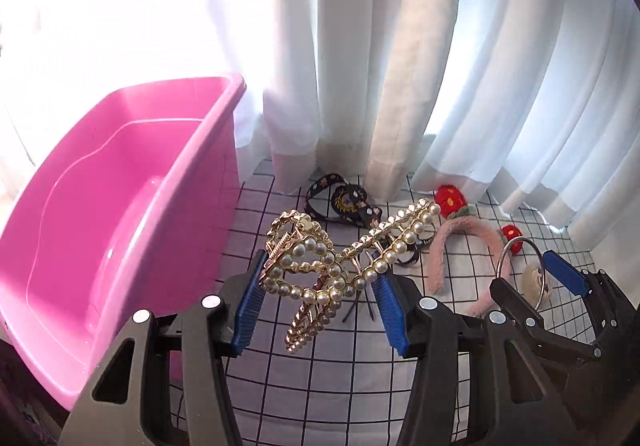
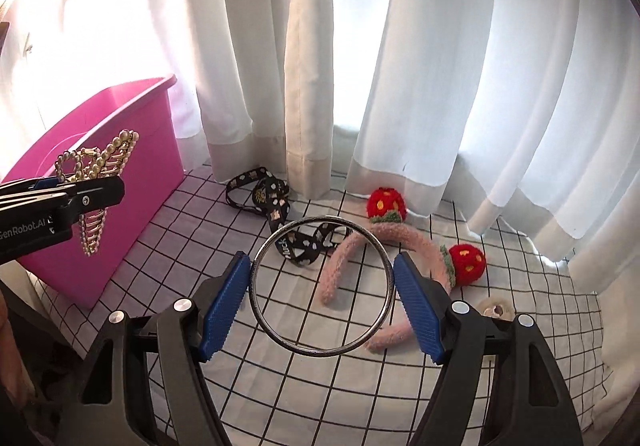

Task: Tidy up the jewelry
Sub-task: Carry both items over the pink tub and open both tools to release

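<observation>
Left wrist view. The left gripper (image 1: 316, 300) is clamped on a pearl hair claw (image 1: 340, 262); both blue pads press its gold-and-pearl frame, and the claw hangs clear of the checked cloth (image 1: 340, 386). The pink bin (image 1: 224, 133) stands just to the left of the gripper, and as much of its floor as shows holds nothing. Further back on the cloth lie a black patterned ribbon (image 1: 344, 201) and a pink plush headband (image 1: 452, 242) with red strawberry pom-poms. At the right edge, the right gripper (image 1: 532, 278) carries a metal bangle (image 1: 520, 270) above a small pale round item (image 1: 534, 280), which is too indistinct to identify.

Right wrist view. The right gripper (image 2: 322, 294) is closed on the metal bangle (image 2: 320, 288); the pads bear on opposite sides of the ring, which is raised above the cloth (image 2: 320, 398). The left gripper (image 2: 80, 197) appears at the left, with the pearl hair claw (image 2: 100, 165) in front of the near wall of the pink bin (image 2: 152, 149), not yet over the opening.

Progress assessment. No item is visibly stowed. Two items are lifted and awaiting deposit. The black patterned ribbon (image 2: 276, 217), the pink plush headband (image 2: 384, 258) and the pale item (image 2: 494, 308) remain on the cloth. The task appears to be at an early stage.
</observation>
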A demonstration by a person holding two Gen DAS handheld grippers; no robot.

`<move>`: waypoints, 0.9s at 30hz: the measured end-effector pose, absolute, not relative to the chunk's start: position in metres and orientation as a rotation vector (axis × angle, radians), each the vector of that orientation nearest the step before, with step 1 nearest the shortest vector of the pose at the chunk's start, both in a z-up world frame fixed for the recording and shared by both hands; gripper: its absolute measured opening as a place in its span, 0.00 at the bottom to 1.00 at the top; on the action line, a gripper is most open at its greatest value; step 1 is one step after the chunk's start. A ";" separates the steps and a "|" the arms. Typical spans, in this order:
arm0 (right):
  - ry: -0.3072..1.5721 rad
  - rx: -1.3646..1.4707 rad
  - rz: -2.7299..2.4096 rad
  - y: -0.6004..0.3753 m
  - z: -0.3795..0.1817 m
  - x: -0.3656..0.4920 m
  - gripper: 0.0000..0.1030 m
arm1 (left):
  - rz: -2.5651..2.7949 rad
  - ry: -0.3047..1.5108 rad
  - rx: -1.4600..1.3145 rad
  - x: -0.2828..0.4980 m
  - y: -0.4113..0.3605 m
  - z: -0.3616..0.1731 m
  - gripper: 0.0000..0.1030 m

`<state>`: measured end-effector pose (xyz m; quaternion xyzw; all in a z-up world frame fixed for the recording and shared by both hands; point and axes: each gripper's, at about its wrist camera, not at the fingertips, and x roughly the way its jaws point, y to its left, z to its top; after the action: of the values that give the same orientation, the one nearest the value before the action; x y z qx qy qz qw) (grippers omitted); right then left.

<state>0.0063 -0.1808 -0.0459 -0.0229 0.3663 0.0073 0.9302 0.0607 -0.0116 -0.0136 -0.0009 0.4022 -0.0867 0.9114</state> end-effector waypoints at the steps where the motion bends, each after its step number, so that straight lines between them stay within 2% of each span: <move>1: 0.734 -0.053 0.025 -0.178 -0.038 0.009 0.69 | -0.176 0.813 -0.008 0.062 -0.009 -0.004 0.49; 7: 0.641 -0.100 0.111 -0.147 0.009 0.024 0.69 | -0.111 0.727 -0.044 0.065 0.020 0.047 0.49; 12: 0.584 -0.127 0.207 -0.106 0.035 0.042 0.69 | -0.021 0.702 -0.070 0.066 0.065 0.065 0.49; 22: 0.558 -0.181 0.414 0.001 0.057 0.083 0.69 | 0.181 0.719 -0.124 0.072 0.167 0.067 0.49; 27: 0.593 -0.218 0.481 0.048 0.051 0.100 0.69 | 0.233 0.763 -0.158 0.082 0.202 0.047 0.49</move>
<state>0.0999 0.0484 0.0511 -0.1060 0.2886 0.2340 0.9223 0.0816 0.2023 0.0468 -0.0767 0.3713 0.1132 0.9184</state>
